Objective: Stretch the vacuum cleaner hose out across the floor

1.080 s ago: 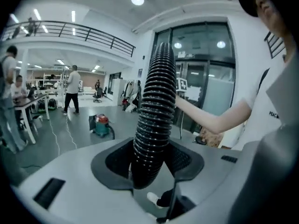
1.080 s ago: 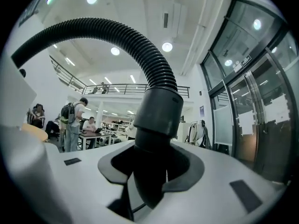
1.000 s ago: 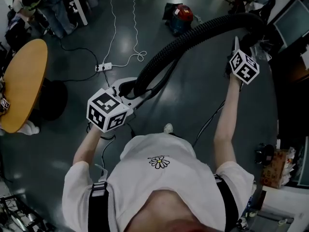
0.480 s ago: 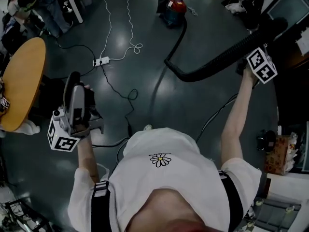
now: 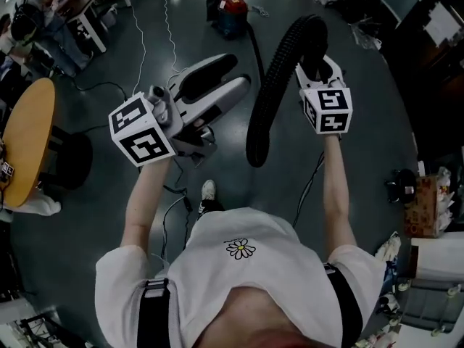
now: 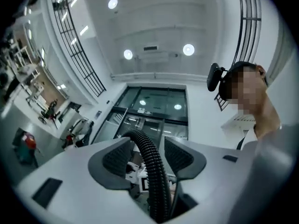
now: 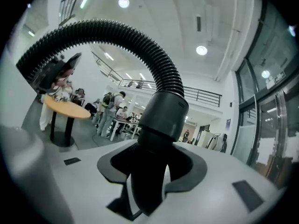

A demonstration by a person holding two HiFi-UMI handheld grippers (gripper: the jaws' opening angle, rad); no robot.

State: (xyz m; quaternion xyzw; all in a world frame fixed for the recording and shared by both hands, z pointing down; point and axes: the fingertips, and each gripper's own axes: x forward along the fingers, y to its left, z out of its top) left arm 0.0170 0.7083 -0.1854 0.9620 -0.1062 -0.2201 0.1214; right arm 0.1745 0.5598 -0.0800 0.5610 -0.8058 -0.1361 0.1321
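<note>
The black ribbed vacuum hose [image 5: 279,71] arches up from my right gripper [image 5: 317,56], and its other end hangs low near the floor. This gripper is shut on the hose's smooth cuff [image 7: 161,111], which fills the jaws in the right gripper view. My left gripper [image 5: 239,72] is raised just left of the hose, pointing up and to the right. Its jaws are opening. In the left gripper view the hose [image 6: 152,171] runs through the gap between the pads [image 6: 117,160] with room on both sides. The red and blue vacuum cleaner [image 5: 230,13] sits on the floor at the far end.
A round wooden table [image 5: 25,140] stands at the left, with people [image 5: 29,20] and desks behind it. A white cable [image 5: 138,35] and dark cords trail over the grey floor. Boxes and clutter [image 5: 420,201] line the right side. My shoe [image 5: 208,189] is below the grippers.
The left gripper let go of the hose, dropped away to the left, then rose back beside it. The right gripper carried the hose end from the far right toward the middle.
</note>
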